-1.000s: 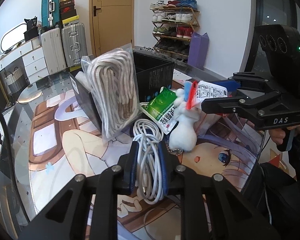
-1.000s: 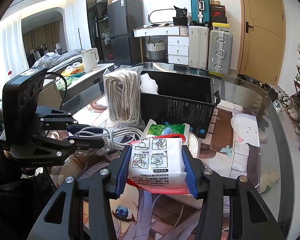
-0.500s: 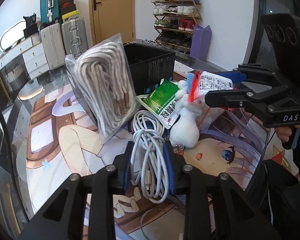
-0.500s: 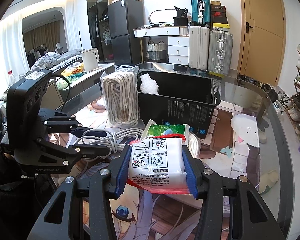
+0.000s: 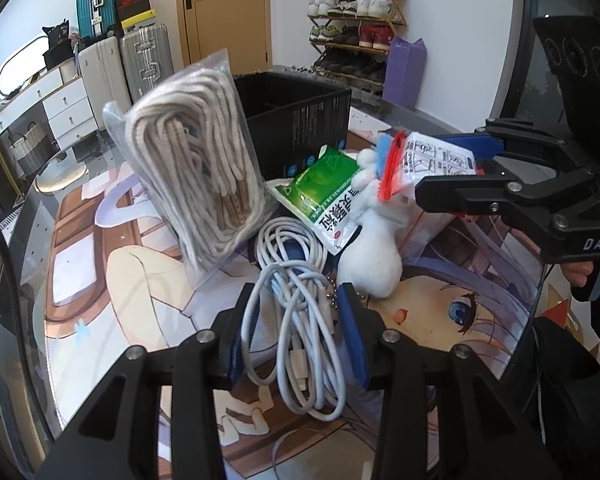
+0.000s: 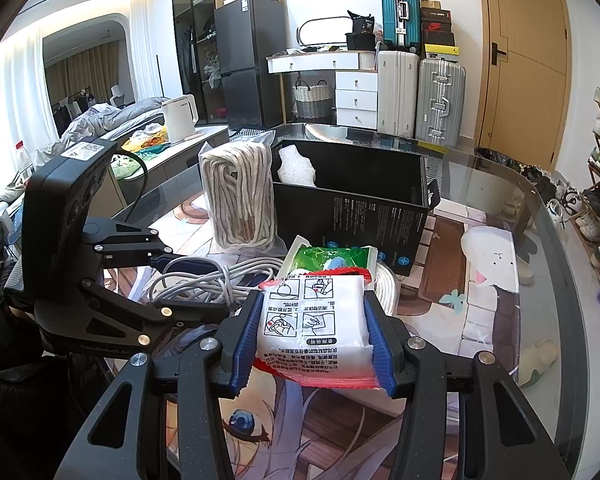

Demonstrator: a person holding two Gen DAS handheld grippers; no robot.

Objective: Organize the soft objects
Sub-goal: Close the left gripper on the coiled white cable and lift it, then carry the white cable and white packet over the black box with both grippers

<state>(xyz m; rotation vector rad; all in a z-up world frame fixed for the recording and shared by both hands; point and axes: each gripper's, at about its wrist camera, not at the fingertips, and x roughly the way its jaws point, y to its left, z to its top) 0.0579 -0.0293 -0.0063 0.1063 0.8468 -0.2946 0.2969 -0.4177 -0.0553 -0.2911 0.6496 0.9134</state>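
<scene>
The white cable bundle (image 5: 296, 320) lies on the tabletop (image 5: 112, 280) between the blue pads (image 5: 350, 332) of the left tool (image 5: 296, 336). Its jaws have just been opening, and in the left wrist view a little space shows between the pads and the loose loops, so the bundle sits there unclamped. The right wrist view shows this tool (image 6: 196, 280) only from the side, with the cable (image 6: 204, 276) spilling out past its fingers.

The right tool (image 6: 314, 336) is clamped on a white pouch with red edges (image 6: 316, 328), its pads pressing both sides of the packet. From the left wrist view the same pouch (image 5: 436, 160) is seen edge-on, lifted clear of the tabletop.

A white plush toy (image 5: 374, 256) with a bead chain stands just beside the cable in the left wrist view; the right wrist view hides it behind the pouch. A green packet (image 5: 324, 192) leans against the plush. A clear bag of rope (image 5: 204, 172) stands upright against the black box (image 5: 300, 128).

Only the right wrist view looks down into that box (image 6: 380, 208), where something white (image 6: 296, 168) rests in the far left corner. Only the left wrist view shows a person's hand (image 5: 580, 274) on the right tool's grip.
</scene>
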